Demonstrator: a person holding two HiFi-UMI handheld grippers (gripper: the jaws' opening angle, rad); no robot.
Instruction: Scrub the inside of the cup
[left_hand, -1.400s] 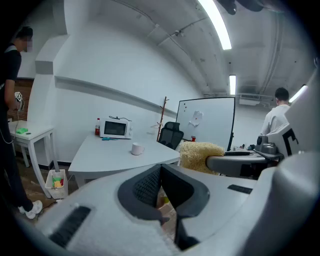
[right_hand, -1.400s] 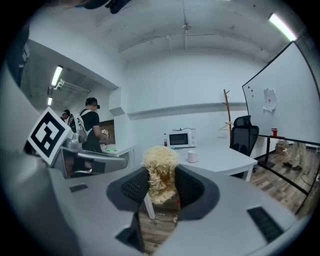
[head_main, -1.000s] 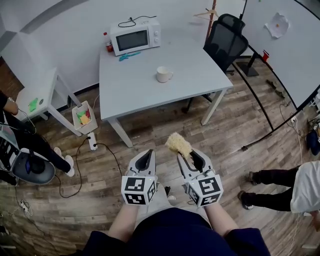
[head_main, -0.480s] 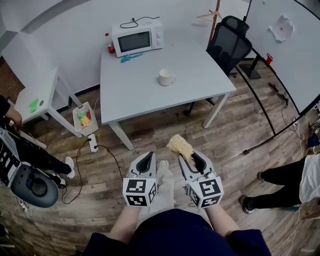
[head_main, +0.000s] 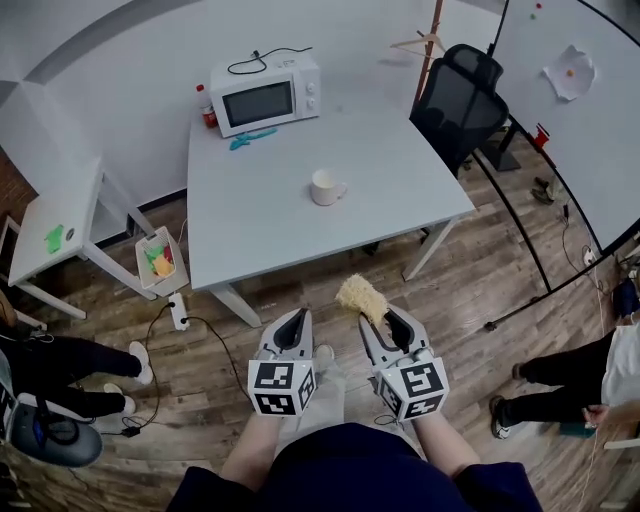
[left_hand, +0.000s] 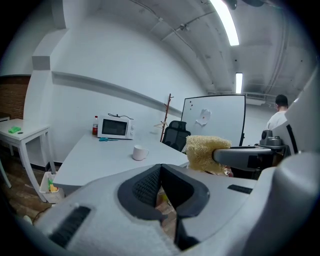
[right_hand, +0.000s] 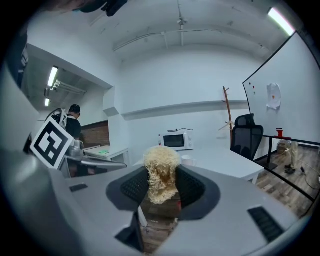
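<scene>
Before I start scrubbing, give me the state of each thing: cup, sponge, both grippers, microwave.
Cup: upright on the table, untouched.
Sponge: clamped in the right gripper.
Left gripper: shut, empty.
Right gripper: shut on the sponge.
Microwave: door closed.

The pale grey left gripper (head_main: 297, 318) and right gripper (head_main: 378, 322) have black ribbed pads (left_hand: 148, 186) and white cubes (head_main: 279, 385) bearing black square markers; the person wears a dark navy top (head_main: 350, 465).

two tools (head_main: 297, 318) (head_main: 384, 318), one sponge (head_main: 359, 296), one cup (head_main: 324, 187), one microwave (head_main: 265, 94), two benches (head_main: 250, 215) (head_main: 60, 212), one office chair (head_main: 458, 100), one bottle (head_main: 208, 108), one whiteboard (head_main: 590, 130)
</scene>
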